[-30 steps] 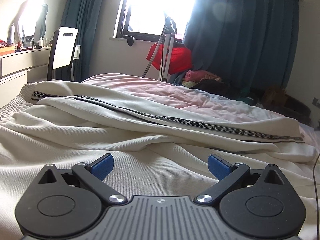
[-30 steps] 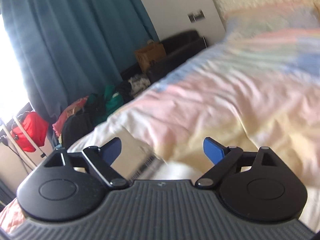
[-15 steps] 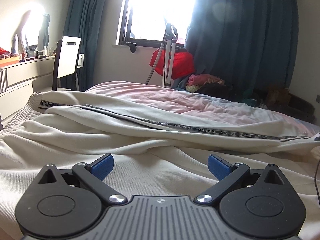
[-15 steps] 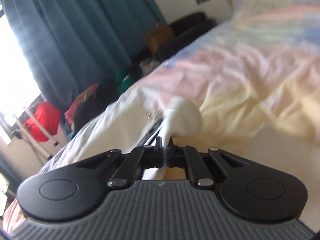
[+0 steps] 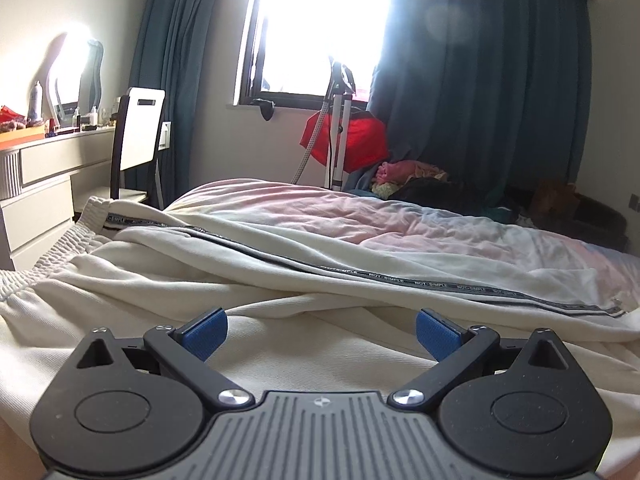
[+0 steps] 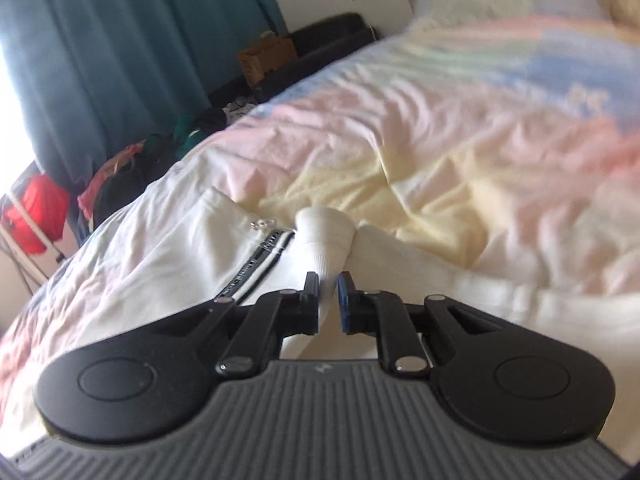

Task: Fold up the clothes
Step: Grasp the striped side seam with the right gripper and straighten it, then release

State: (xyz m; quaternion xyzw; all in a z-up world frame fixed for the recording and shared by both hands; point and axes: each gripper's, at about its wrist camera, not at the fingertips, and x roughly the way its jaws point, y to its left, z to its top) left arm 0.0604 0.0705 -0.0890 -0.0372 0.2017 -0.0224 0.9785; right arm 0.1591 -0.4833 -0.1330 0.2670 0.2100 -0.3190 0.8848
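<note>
Cream track trousers (image 5: 304, 264) sprawled along the bed (image 6: 460, 128), hem end pinched in the shut right claw (image 6: 329, 294) at lower centre. Left claw (image 5: 320, 330) spread wide, empty, low over the cloth. Best carried level, cuff toward waistband (image 5: 60, 236) at far left, stripe kept straight.

pillow (image 6: 508, 4) blurred, trousers (image 5: 280, 276) cut off left

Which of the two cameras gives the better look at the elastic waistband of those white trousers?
The left wrist view. The gathered waistband lies at the left end of the white trousers on the bed, sharp and unblocked. The right wrist view shows only the cuff end, pinched in the right gripper; no waistband appears there.
</note>
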